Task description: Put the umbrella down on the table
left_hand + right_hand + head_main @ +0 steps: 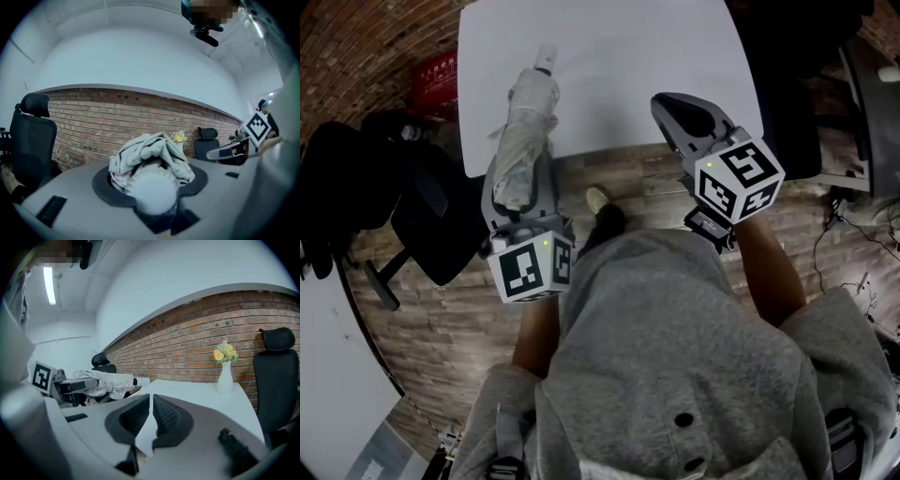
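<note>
White table (619, 75) fills the top of the head view, w/ wood-plank floor (628, 178) below its near edge and a black office chair (422, 216) at the left.

Risks, as a judgement:
- Table edge: only the far half of the umbrella (525, 131) is over the top. The gripped half hangs over the floor. Let go here and the heavier end prob. tips it off the edge.
- Height: it looks carried in the air, not resting, though no view shows contact for sure. A release from up here could make it bounce or roll.
- Loose fabric: the canopy is bunched, not strapped tight, so folds may snag on a jaw pad as the grip opens and drag the umbrella back.
- Small white vase (225, 376) w/ yellow flowers stands on the table, well apart from the umbrella, so a knock is unlikely unless the carry overshoots.

Umbrella vs. tools: pale and folded, it lies lengthwise along the left gripper (523, 187), pointing away from the person, w/ the white-capped end furthest out over the table. The left jaws stand partway apart and clamp the bundle near its closer end, w/ a rounded pale end sitting right btwn them in the left gripper view. The right gripper (675, 105) is off to the umbrella's right, well apart from it, at the table's near edge. Its ribbed pads are drawn almost together and hold nothing.
</note>
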Motion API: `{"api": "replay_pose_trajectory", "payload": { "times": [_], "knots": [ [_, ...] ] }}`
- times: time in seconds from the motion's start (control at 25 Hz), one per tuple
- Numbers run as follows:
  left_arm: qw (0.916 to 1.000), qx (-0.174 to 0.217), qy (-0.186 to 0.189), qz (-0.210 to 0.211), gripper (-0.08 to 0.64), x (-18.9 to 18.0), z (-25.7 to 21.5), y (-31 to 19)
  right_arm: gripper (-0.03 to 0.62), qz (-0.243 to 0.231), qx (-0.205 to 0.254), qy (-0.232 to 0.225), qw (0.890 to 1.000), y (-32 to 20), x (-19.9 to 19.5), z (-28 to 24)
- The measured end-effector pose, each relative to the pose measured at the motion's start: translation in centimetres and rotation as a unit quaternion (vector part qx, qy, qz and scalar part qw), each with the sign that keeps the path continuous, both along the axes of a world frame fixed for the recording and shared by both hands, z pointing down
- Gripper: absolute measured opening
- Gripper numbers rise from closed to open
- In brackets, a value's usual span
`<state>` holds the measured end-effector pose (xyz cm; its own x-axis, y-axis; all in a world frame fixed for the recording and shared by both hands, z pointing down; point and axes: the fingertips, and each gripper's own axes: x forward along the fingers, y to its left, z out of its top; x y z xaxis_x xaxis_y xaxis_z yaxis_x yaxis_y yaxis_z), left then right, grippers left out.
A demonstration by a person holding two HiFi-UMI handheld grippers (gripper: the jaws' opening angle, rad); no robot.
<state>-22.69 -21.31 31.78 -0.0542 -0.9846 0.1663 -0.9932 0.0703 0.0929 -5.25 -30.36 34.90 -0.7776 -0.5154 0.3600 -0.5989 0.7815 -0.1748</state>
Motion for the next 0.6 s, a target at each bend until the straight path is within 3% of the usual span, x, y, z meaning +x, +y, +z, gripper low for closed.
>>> {"api": "replay_pose_trajectory", "payload": {
  "times": [0.6],
  "knots": [
    [0.9999, -0.009, 0.008, 0.007, 0.224, -4.7, 2.0, -3.6, 0.038, 0.006, 0.002, 0.012, 1.0, -3.4, -4.9, 0.7]
  ]
}}
